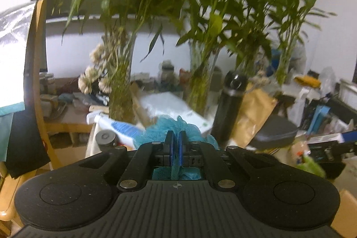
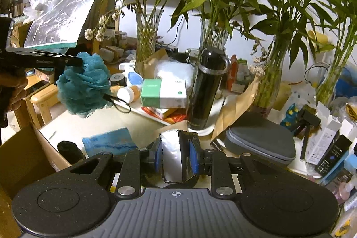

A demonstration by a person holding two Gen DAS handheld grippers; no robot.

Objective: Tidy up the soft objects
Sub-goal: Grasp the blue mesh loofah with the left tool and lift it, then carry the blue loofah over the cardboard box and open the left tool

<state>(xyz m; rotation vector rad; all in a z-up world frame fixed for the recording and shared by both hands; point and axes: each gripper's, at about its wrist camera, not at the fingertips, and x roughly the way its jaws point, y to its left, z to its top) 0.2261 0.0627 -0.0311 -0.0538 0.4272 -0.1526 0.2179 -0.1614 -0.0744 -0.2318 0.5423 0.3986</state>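
A cluttered tabletop (image 2: 107, 119) under a row of leafy bamboo stalks in glass vases (image 2: 146, 37) fills both views, and above its left edge hangs the teal mesh bath pouf (image 2: 83, 85), lifted clear of the surface. The left gripper (image 1: 176, 144) has its jaws nearly closed on a thin pinch of the pouf's netting, with the bulk of the puff bulging out ahead of and below the blue pads; from the right wrist view the same tool reaches in from the left, and a black cord loop dangles from the pouf. The right gripper (image 2: 176, 155) is clamped around a soft silver-and-black pouch (image 2: 171, 157), its jaws held partly open by the pouch's width, low over the near tabletop. Just to the left sits an open cardboard box (image 2: 26, 155), which looks like the likely place for the soft things, though that is only a guess. To carry the pouf well, keep the pinch firm, since so little mesh is caught and it could slip, and keep it high enough that the hanging cord clears the white bottles (image 2: 128, 93) and the green-and-white carton (image 2: 164, 93) beneath it. Further right stand a black flask (image 2: 206, 86), a grey zip case (image 2: 261, 139) and a brown paper envelope (image 2: 236, 108), all well away from the pouf's path
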